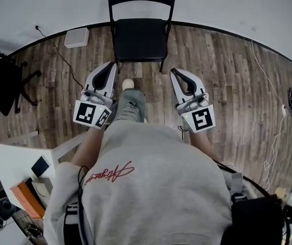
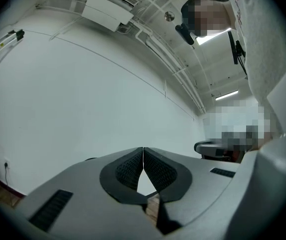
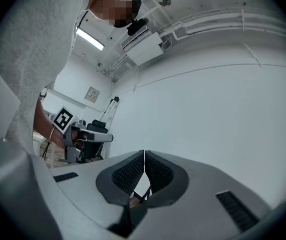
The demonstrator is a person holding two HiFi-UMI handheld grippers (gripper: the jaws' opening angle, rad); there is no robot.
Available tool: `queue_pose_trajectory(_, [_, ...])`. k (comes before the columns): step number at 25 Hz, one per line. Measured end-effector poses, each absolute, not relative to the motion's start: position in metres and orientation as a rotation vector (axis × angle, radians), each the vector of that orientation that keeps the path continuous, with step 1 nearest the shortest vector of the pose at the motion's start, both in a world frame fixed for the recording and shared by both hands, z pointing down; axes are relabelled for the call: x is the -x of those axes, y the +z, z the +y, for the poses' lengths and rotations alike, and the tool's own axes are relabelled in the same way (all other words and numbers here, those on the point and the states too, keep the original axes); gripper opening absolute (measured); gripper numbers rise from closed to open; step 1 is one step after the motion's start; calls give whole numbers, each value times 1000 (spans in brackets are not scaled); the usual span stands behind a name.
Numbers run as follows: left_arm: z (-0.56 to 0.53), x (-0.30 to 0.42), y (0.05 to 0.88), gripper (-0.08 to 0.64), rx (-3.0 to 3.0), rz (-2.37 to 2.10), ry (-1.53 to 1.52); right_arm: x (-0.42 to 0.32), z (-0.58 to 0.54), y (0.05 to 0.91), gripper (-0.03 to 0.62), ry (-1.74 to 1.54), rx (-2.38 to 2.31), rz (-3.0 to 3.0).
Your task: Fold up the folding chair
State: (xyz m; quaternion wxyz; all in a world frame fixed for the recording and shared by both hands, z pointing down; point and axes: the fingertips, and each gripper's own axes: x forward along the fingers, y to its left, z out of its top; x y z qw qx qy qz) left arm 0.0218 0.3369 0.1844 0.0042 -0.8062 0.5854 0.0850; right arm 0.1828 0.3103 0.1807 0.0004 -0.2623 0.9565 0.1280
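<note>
Folding chair (image 1: 140, 34) stands open, upright by the wall, dead ahead. Left claw (image 1: 111, 65) and right claw (image 1: 173, 71) both closed, empty (neither touching it), flanking its front legs; left marginally nearer, I judge.

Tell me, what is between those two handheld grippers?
In the head view, the person's knee and shoe lie between the left gripper and the right gripper, over wood floor.
</note>
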Motion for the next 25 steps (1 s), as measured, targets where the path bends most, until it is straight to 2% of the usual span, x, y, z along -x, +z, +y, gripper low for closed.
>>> queue_pose_trajectory(7, [261, 6, 193, 17, 2553, 1803, 288, -152, 246, 195, 18, 351, 870, 3007])
queue_pose_trajectory(14, [144, 59, 194, 17, 2596, 1736, 298, -78, 138, 185, 18, 357, 874, 2953])
queue_pose_trajectory(20, [59, 95, 200, 20, 2626, 1743, 223, -40, 70, 185, 18, 181, 912, 2863])
queue_pose_trajectory(21, [48, 100, 206, 29, 2638, 1760, 198, -38, 63, 189, 18, 122, 902, 2846])
queue_pose_trajectory(23, [27, 106, 224, 169, 2678, 1799, 155, -38, 53, 205, 20, -9, 902, 2821])
queue_pose_trajectory(24, [17, 108, 236, 213, 2703, 1809, 127, -40, 47, 218, 20, -81, 925, 2815])
queue_pose_trajectory(25, [7, 111, 251, 225, 2730, 1816, 92, -42, 42, 235, 20, -164, 957, 2810])
